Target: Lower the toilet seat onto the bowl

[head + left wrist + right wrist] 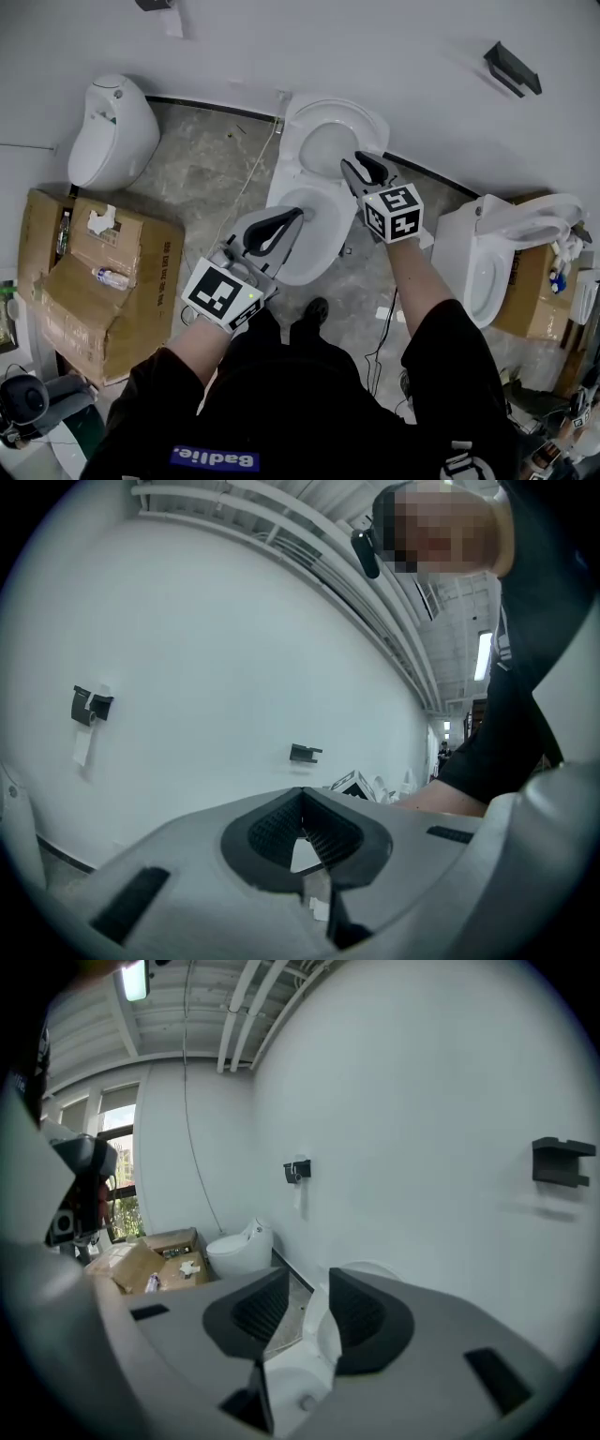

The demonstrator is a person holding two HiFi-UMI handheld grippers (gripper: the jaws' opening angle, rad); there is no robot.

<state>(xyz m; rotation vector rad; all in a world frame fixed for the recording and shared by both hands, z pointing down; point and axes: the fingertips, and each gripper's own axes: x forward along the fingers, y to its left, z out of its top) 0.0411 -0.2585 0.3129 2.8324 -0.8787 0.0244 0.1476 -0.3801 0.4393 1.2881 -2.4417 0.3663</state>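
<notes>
My right gripper [360, 159] has its jaws apart. The upright edge of the toilet seat [328, 108] rises between them, close by one pad, and I cannot tell whether it touches. The seat is raised, leaning back toward the white wall [281, 47] behind the bowl [326, 234]. My left gripper [298, 215] has its jaws together with nothing in them, held over the front of the bowl. Well apart on the left, a second toilet [111, 131] stands by the wall, near opened cardboard boxes [103, 281] on the floor [206, 169].
</notes>
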